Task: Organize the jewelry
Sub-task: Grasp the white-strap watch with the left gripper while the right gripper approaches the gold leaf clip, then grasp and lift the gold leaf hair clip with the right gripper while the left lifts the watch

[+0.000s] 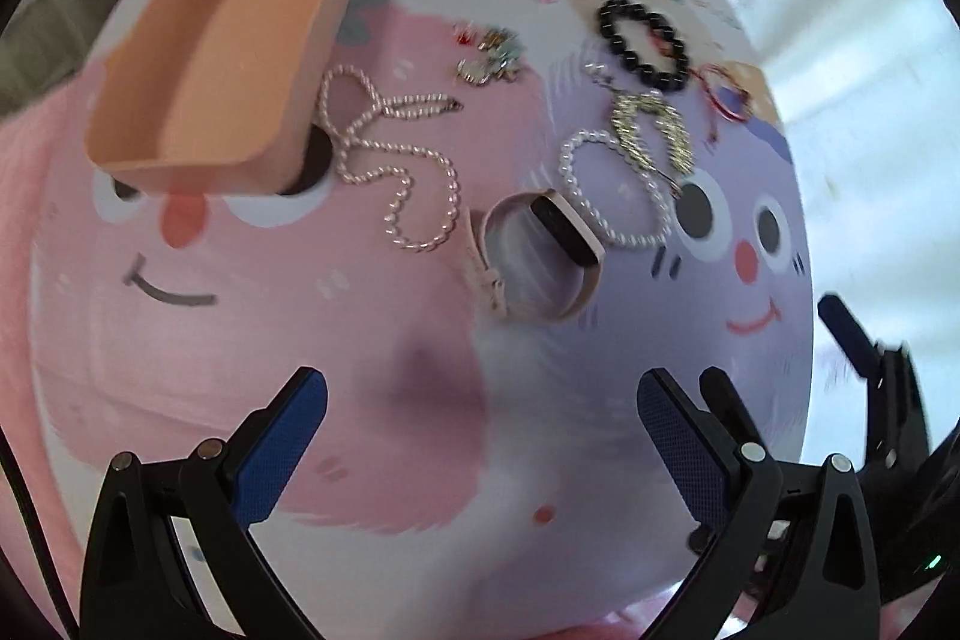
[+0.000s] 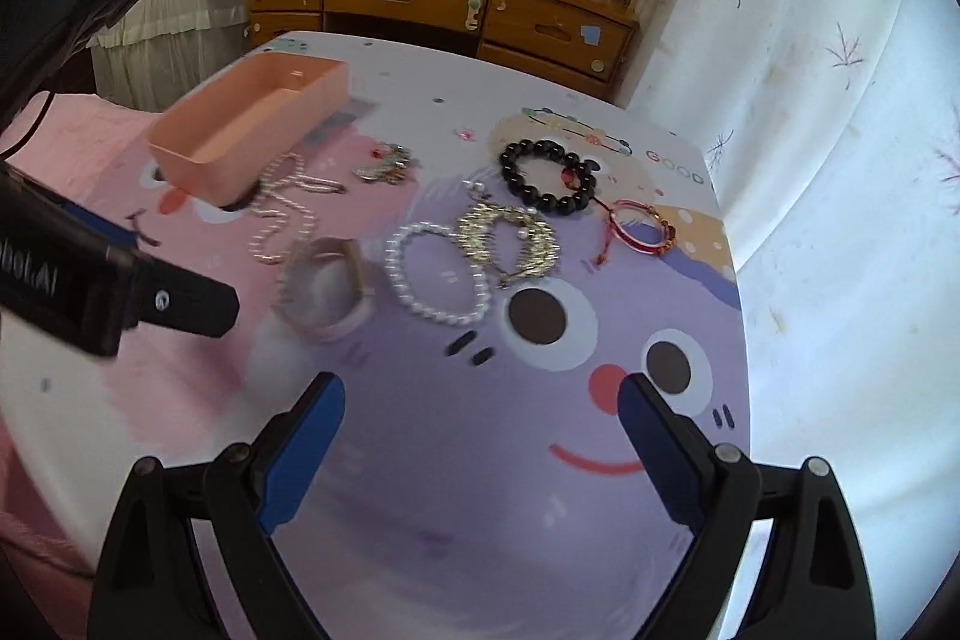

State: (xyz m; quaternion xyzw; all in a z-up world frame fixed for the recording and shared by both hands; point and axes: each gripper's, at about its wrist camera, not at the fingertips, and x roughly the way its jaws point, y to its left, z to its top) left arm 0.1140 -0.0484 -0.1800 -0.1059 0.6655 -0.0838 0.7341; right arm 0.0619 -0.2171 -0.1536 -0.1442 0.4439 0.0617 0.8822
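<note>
Both grippers hang above the mat with nothing in them. Left gripper [image 1: 482, 436] has its jaws spread wide; right gripper [image 2: 482, 436] the same. No jewelry is picked up yet.

All the jewelry lies loose on the cartoon mat [image 2: 480, 490], ahead of both tools. The peach tray [image 1: 222, 58] sits far-left with nothing in it that I can see, and I take it as the drop target.

Key relation: the pink watch [image 1: 537, 259] is the closest piece to my left gripper, dead ahead and slightly right of its centreline. It stands on edge with its band looped open. The black face is up on the right side, and the loop's long axis runs diagonally from near-left to far-right. In the right wrist view the same watch [image 2: 324, 289] is ahead but well off to the left, so the left arm is nearer and better lined up.

The long pearl necklace [image 1: 390, 160] snakes between the watch and the tray, one end touching the tray's near corner. The pearl bracelet [image 2: 438, 274] lies just beside the watch on the right. The gold piece [image 2: 510, 241] overlaps its far side, and the black bead bracelet [image 2: 549, 175] and red cord bracelet [image 2: 639, 229] are beyond. These suit the right arm better.

My call: left takes the watch first, then carries it far-left to the tray. The risk is the band rolling or snagging the pearl bracelet.
</note>
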